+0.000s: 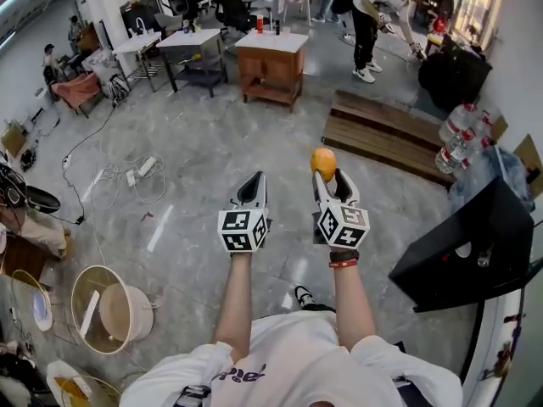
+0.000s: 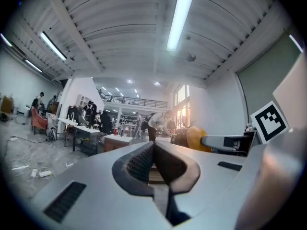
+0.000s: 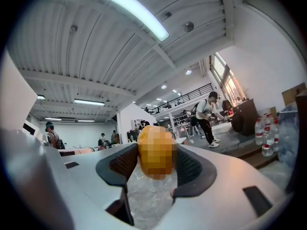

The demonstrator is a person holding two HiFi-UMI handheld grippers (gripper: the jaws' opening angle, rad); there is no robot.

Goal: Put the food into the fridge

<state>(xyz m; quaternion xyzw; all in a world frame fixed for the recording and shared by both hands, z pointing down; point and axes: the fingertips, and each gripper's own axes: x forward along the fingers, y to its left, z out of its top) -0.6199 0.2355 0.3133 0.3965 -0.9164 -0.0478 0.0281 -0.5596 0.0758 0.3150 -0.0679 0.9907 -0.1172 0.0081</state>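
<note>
"Right gripper view settles it: your right gripper (image 1: 329, 179) is clamped on the small round orange-yellow fruit (image 3: 154, 152), with its ribbed black pads (image 3: 123, 163) pressed on the fruit's left and right flanks."

"So where is it in the room?"

"In the air in front of you, over the grey marbled floor (image 1: 212, 159), resting on nothing. From the head view it sits out at the far tips of the jaws, with much of it poking beyond them."

"And my other one?"

"Your left gripper (image 1: 255, 183) is just beside it, to the left. Its jaws are pressed together with nothing between them."

"How should I treat the fruit?"

"I'd judge it light and fairly firm, but round and smooth-skinned, so it could roll or squirt out of a shallow pinch. The skin would likely bruise under a harder squeeze, so don't clench more. Across the widest part is the right place to hold, and that looks like where the pads are. Deeper in the jaws would be safer."

"Where's the fridge?"

"I can't pick one out in any view. A wooden counter with a white top (image 1: 270, 62) stands far ahead, and a black slanted box (image 1: 475, 244) is near right. Neither reads as a fridge. Hold the jaws level while you look."
</note>
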